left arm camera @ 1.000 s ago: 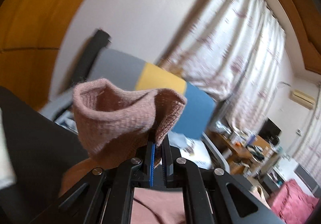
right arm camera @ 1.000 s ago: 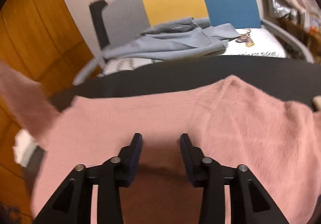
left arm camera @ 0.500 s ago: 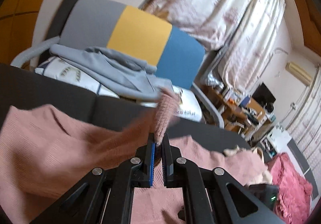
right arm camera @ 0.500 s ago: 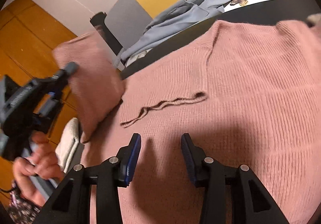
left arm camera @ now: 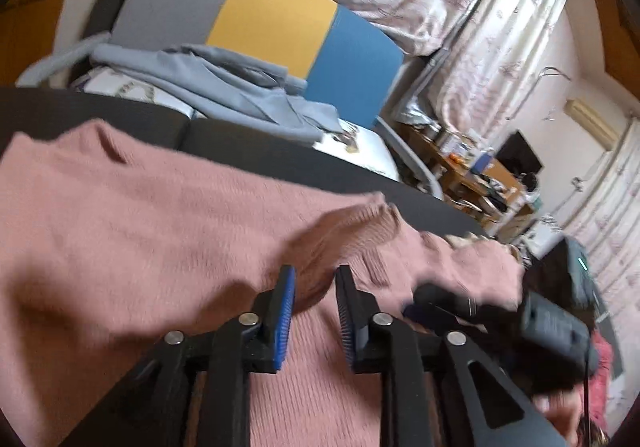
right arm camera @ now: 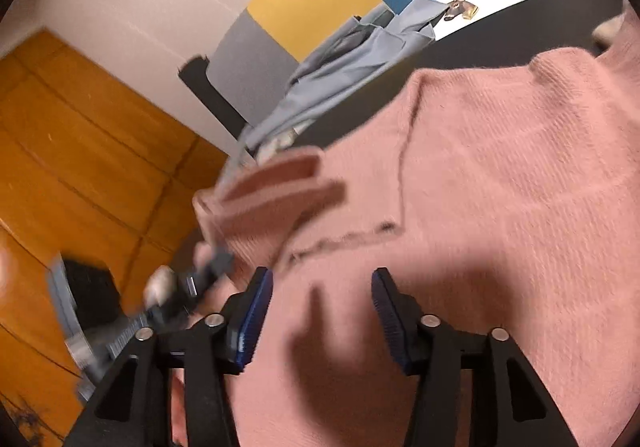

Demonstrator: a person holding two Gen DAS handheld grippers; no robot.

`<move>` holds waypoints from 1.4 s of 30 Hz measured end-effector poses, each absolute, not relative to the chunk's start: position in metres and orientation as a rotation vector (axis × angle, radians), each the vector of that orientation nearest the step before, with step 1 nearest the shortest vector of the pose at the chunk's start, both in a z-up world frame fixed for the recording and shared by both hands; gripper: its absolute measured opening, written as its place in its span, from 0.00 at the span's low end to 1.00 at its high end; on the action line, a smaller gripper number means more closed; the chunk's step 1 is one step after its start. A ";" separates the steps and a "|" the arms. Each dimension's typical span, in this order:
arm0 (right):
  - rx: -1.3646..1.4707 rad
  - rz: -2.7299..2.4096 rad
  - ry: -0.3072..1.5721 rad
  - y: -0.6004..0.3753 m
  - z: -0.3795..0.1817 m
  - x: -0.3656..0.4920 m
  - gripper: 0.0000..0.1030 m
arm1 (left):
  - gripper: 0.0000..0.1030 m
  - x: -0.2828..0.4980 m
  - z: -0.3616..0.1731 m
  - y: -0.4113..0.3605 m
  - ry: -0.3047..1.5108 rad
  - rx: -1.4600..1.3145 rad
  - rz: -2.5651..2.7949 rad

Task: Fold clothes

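Sweater (left arm camera: 120,231) | sleeve (left arm camera: 344,231) folded in, slack between just-opened left claw (left arm camera: 314,311) | right claw (right arm camera: 322,313) opening too, empty | flatten cuff before next fold

Your left wrist camera looks close over the pink sweater (left arm camera: 140,231) toward the chair (left arm camera: 276,27) at twelve o'clock; your right wrist view shares both, the chair at one o'clock.

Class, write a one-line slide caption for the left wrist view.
Left gripper, jaws just opened, releases the folded-over sleeve onto the pink sweater spread on the dark table.
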State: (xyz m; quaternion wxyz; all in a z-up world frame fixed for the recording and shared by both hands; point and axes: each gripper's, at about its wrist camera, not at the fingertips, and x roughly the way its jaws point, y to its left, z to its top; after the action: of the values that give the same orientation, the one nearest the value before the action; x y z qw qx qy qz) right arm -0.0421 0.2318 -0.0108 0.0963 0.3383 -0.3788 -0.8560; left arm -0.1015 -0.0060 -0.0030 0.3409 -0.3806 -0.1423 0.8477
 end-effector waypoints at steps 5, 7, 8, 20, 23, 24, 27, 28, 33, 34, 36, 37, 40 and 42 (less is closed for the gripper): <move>1.009 -2.384 -1.229 0.227 -0.004 -0.067 0.63 | 0.25 -0.078 -0.003 -0.016 -0.332 -0.975 2.150; 1.069 -2.370 -1.233 0.223 -0.006 -0.075 0.63 | 0.25 -0.070 -0.006 -0.027 -0.282 -0.981 2.173; 1.101 -2.381 -1.234 0.221 -0.007 -0.077 0.63 | 0.25 -0.066 -0.009 -0.033 -0.253 -0.989 2.192; 1.299 -2.455 -1.012 0.192 -0.027 -0.093 0.10 | 0.22 -0.090 -0.032 -0.143 -0.252 -1.150 2.449; 1.225 -2.505 -0.816 0.169 0.005 -0.099 0.09 | 0.22 -0.094 -0.035 -0.147 -0.269 -1.157 2.449; 1.195 -2.544 -0.738 0.161 0.019 -0.101 0.09 | 0.22 -0.098 -0.033 -0.146 -0.263 -1.157 2.460; 1.051 -2.640 -0.597 0.145 0.069 -0.109 0.08 | 0.22 -0.111 -0.028 -0.142 -0.245 -1.156 2.494; 1.023 -2.647 -0.594 0.145 0.077 -0.109 0.08 | 0.22 -0.116 -0.027 -0.142 -0.244 -1.153 2.513; 0.842 -2.664 -0.638 0.142 0.121 -0.111 0.07 | 0.12 -0.138 -0.027 -0.144 -0.254 -1.144 2.541; 0.811 -2.660 -0.654 0.142 0.127 -0.110 0.07 | 0.11 -0.140 -0.026 -0.145 -0.245 -1.133 2.558; 0.781 -2.657 -0.680 0.140 0.134 -0.110 0.06 | 0.11 -0.142 -0.023 -0.146 -0.235 -1.109 2.576; 0.765 -2.656 -0.697 0.141 0.136 -0.110 0.06 | 0.11 -0.142 -0.022 -0.147 -0.231 -1.099 2.579; 0.738 -2.651 -0.739 0.146 0.139 -0.109 0.06 | 0.11 -0.138 -0.020 -0.151 -0.270 -1.053 2.510; 0.753 -2.643 -0.771 0.150 0.139 -0.115 0.06 | 0.11 -0.131 -0.017 -0.154 -0.338 -0.969 2.429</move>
State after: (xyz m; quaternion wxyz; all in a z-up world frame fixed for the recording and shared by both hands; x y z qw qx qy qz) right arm -0.1154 0.1501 0.1389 0.1432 0.2610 -0.2672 -0.9165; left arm -0.1310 -0.1540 -0.0174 0.2498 -0.3557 -0.1241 0.8920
